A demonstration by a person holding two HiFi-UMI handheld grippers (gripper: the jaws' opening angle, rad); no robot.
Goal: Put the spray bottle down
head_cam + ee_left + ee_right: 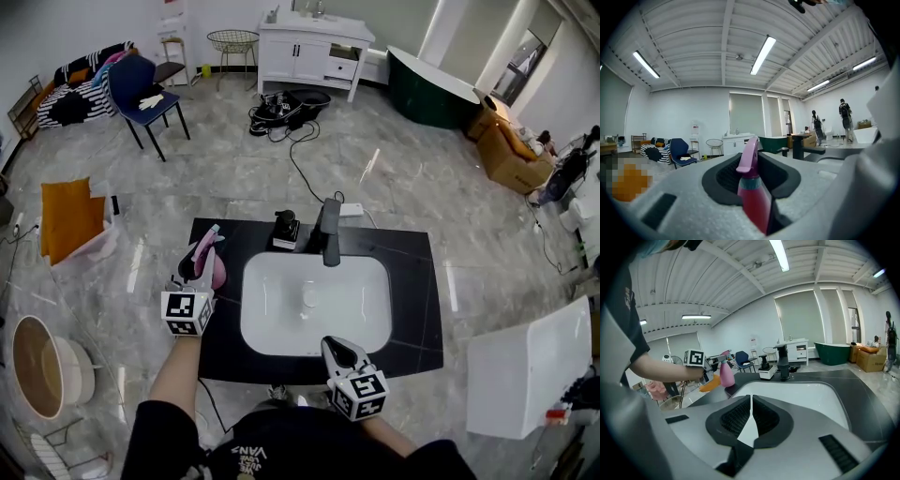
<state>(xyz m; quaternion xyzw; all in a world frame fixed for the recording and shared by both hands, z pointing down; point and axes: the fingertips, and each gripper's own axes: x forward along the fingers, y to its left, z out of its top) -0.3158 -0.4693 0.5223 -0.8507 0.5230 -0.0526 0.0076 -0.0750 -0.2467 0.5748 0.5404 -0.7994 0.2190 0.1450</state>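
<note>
A pink spray bottle [217,273] with a paler pink trigger head is held upright in my left gripper [198,268], which is shut on it over the left strip of the black countertop [412,281]. In the left gripper view the bottle [753,192] fills the gap between the jaws of that gripper [752,174]. The right gripper view shows the bottle [726,374] low over the counter's left side; I cannot tell whether its base touches. My right gripper [334,346] hangs shut and empty at the counter's front edge, and its jaws [750,420] meet at the tips.
A white sink basin [272,319] is set in the countertop, with a black faucet [328,231] and a small black-and-white dispenser [285,231] behind it. A white box [525,375] stands on the floor at right, an orange cushion [67,216] at left.
</note>
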